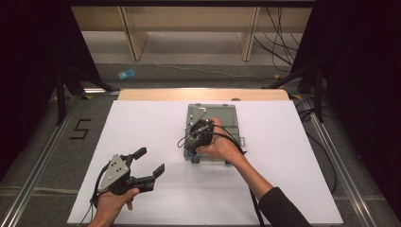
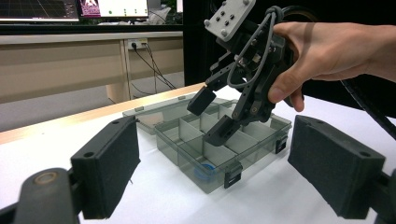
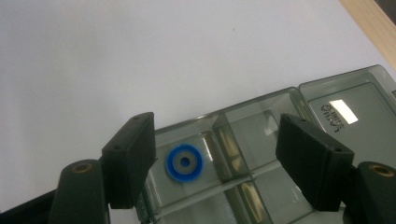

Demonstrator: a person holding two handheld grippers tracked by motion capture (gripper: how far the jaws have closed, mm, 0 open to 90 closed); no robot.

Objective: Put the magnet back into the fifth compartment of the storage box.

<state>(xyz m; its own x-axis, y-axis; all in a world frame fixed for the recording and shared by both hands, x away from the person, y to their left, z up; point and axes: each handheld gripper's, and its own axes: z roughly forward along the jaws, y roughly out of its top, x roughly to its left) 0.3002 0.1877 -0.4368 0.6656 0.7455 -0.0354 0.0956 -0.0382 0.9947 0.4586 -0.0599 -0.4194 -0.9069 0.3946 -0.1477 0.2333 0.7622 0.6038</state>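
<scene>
Right claw (image 2: 215, 116): jaws spread, nothing between the pads, hanging just above the open grey box (image 3: 261, 140). Blue ring (image 3: 185, 162): lay flat in a corner compartment, directly beneath that claw. Left claw (image 1: 150, 162): spread, empty, well apart from the box.

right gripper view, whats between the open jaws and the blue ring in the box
Nothing: in the right gripper view the right gripper hangs open above the compartment box, with the blue ring lying alone in its corner cell.
</scene>
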